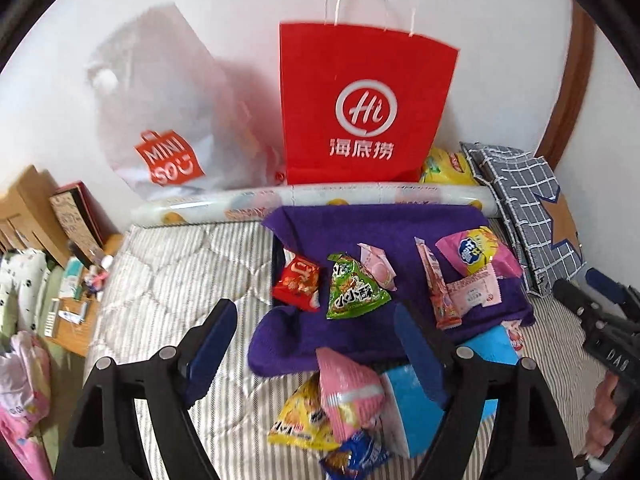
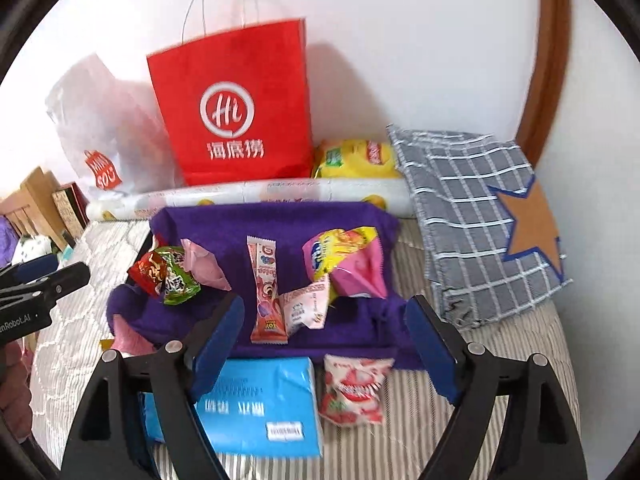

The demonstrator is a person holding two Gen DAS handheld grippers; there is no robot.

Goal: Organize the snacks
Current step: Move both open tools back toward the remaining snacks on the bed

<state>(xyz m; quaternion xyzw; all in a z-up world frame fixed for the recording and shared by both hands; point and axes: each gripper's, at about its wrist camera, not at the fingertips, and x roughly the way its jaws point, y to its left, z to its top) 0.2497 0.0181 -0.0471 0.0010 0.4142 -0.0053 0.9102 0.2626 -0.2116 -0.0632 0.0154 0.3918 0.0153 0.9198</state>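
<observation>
A purple cloth-covered tray (image 1: 360,224) (image 2: 280,220) lies on the bed. On it lie a red packet (image 1: 298,280), a green packet (image 1: 354,288) (image 2: 178,286), a long pink stick packet (image 1: 438,288) (image 2: 266,288), a pink-yellow bag (image 1: 476,254) (image 2: 344,260) and small pink wrappers (image 1: 476,290). In front of it lie a pink packet (image 1: 348,392), a yellow packet (image 1: 298,420), a blue pack (image 2: 260,404) and a strawberry packet (image 2: 354,390). My left gripper (image 1: 316,350) is open and empty above the near snacks. My right gripper (image 2: 326,346) is open and empty over the tray's front edge.
A red paper bag (image 1: 360,100) (image 2: 236,104) and a white plastic bag (image 1: 160,120) stand against the wall behind a rolled sheet (image 1: 320,196). A yellow chip bag (image 2: 356,156) and a checked cloth bag (image 2: 480,208) lie at the right. A cluttered nightstand (image 1: 72,304) stands left.
</observation>
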